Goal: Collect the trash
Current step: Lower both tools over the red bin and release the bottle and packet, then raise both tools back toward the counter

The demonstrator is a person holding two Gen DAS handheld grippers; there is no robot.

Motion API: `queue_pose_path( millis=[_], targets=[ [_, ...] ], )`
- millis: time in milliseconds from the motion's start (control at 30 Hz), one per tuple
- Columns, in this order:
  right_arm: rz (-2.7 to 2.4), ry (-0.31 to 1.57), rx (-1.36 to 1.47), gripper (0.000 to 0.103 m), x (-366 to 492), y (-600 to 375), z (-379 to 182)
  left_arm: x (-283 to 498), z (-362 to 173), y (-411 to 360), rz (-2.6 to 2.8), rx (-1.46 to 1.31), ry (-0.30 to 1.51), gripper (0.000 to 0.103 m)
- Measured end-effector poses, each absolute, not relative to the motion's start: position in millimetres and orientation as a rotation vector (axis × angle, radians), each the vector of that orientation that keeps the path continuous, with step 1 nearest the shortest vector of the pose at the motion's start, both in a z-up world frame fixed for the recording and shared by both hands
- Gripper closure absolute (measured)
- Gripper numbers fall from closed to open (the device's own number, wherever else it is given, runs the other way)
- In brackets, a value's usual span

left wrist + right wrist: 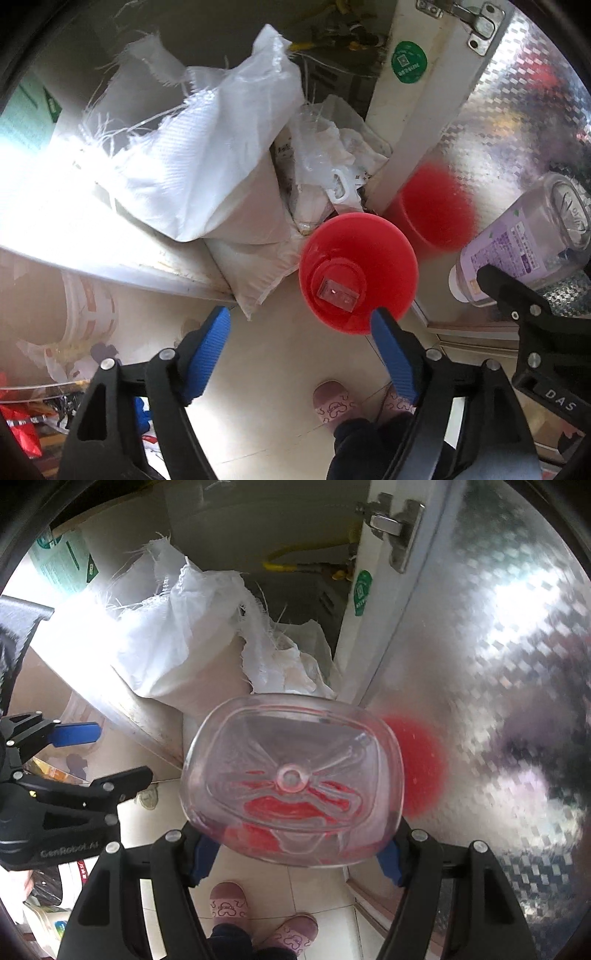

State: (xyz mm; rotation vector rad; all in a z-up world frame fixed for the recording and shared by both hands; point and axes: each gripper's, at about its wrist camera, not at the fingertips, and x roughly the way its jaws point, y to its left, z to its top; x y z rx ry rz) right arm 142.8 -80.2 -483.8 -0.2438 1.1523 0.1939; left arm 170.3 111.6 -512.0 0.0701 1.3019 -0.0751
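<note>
A red plastic cup (356,271) hangs in the air by my left gripper (301,334); its rim touches the right blue finger (391,354), and the jaws stand wide apart. A small clear piece lies in the cup's bottom. My right gripper (295,853) is shut on a clear plastic bottle (291,775) with a purple label, also visible in the left wrist view (524,243). Its base faces the camera and hides the fingertips. The red cup shows through the bottle. White woven sacks (207,158) and crumpled plastic bags (325,162) fill the open cabinet.
An open cabinet door with shiny foil lining (480,664) stands at the right, reflecting the red cup. The person's pink slippers (227,901) are on the tiled floor (277,369) below. Packaging and a white bucket (88,314) sit at the left.
</note>
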Motion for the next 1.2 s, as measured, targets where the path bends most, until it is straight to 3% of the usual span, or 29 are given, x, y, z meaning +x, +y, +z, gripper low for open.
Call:
queue_pose_path(
  millis=[233, 367, 667, 1200],
  targets=[
    [0.227, 1.191, -0.237, 0.034, 141.1, -78.8, -475.0, 159.1, -491.2, 112.8, -0.042, 0.068, 1.294, 0.025],
    [0.233, 1.13, -0.258, 0.02, 133.4, -76.9, -453.0, 150.4, -468.1, 114.9, -0.02, 0.067, 1.276, 0.023],
    [0.239, 1.082, -0.303, 0.011, 124.2, -72.8, -401.6, 139.0, -413.5, 120.8, 0.016, 0.031, 1.241, 0.021],
    [0.081, 1.015, -0.207, 0.009, 86.3, -77.8, -210.0, 118.6, -214.6, 109.8, -0.106, 0.082, 1.142, 0.021]
  ],
)
